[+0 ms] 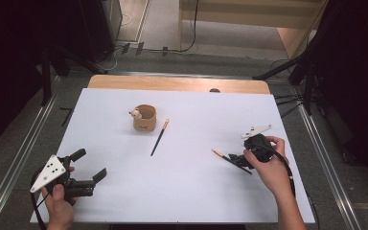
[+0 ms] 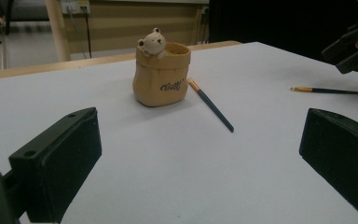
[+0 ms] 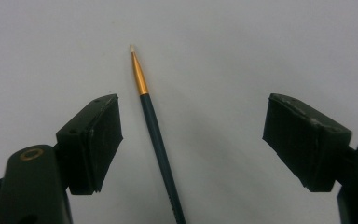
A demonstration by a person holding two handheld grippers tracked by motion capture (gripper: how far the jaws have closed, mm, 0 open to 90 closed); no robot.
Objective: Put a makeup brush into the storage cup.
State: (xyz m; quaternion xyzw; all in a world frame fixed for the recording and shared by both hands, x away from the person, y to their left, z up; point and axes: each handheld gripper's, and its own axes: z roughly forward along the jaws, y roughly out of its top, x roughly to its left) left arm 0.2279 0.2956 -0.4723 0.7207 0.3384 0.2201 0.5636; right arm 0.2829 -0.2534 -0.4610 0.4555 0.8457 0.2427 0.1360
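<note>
Working over the broad white table [image 1: 182, 191], your biggest risk sits at the right gripper [image 3: 193, 140]: its jaws stand wide apart with nothing between the pads, and the near paintbrush [image 3: 156, 140] lies flat on the sheet between them but much closer to the left jaw than the right. Closing from there, that near jaw likely reaches the thin handle first and rolls or skids it sideways, so you pinch air or catch it crooked. Dropping too low scrapes the pads on the sheet. Your left gripper [image 2: 200, 154] is also spread wide and empty, hovering near your edge of the table, well apart from the tan bear pot [image 2: 161, 74]; swinging it forward carelessly could tip that light pot. The second paintbrush [image 2: 212, 106] lies with its tip just beside the pot, easy to nudge.
</note>
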